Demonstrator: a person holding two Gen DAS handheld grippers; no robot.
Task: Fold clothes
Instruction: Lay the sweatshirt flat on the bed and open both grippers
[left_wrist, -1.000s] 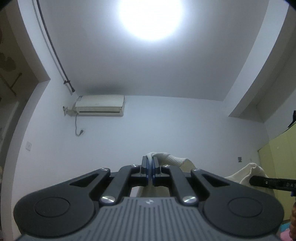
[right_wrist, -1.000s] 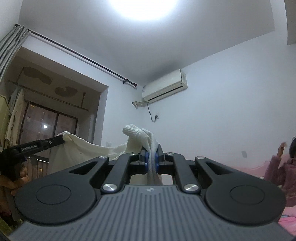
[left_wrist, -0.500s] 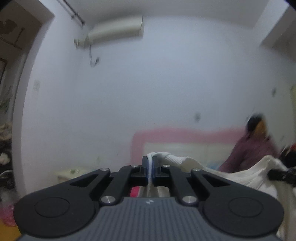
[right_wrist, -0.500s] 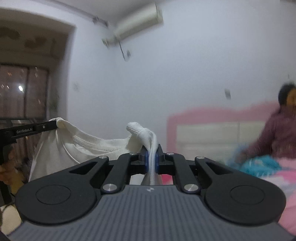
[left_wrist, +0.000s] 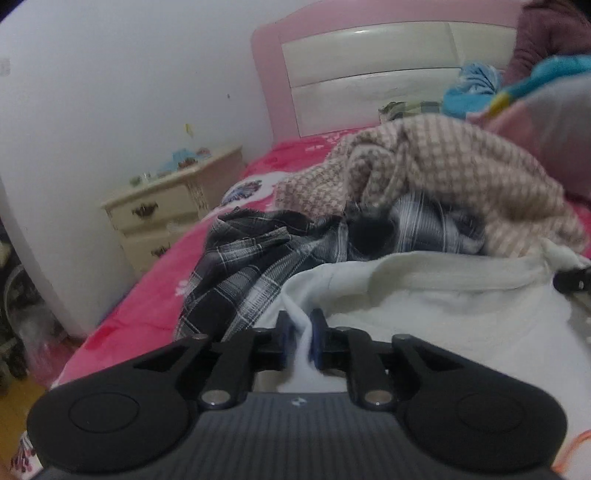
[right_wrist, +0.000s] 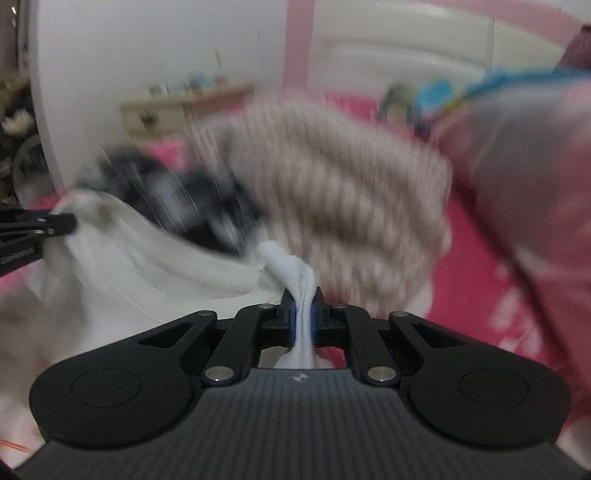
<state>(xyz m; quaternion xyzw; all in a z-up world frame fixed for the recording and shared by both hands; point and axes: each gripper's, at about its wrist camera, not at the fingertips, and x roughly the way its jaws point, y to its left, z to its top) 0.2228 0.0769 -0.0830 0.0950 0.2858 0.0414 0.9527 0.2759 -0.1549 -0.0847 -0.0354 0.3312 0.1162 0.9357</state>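
Both grippers have swung down from the ceiling toward the bed (left_wrist: 147, 295). The left gripper (left_wrist: 300, 332) and right gripper (right_wrist: 303, 314) each still pinch the white garment (left_wrist: 424, 306), now spread before the plaid shirt (left_wrist: 258, 254).

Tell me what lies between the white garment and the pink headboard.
In the left wrist view, a black plaid shirt and a beige checked garment lie heaped between the white garment and the headboard.

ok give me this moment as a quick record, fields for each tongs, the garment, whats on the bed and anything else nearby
left tongs: shut on white garment
right tongs: shut on white garment
white garment: cream-white, held at two points, spread between the tongs above the bed
bed: pink sheet, pink and cream headboard
pile behind: plaid shirt beneath a beige checked garment
nightstand: cream, left of the bed, small items on top
image quality: right wrist view motion-blurred
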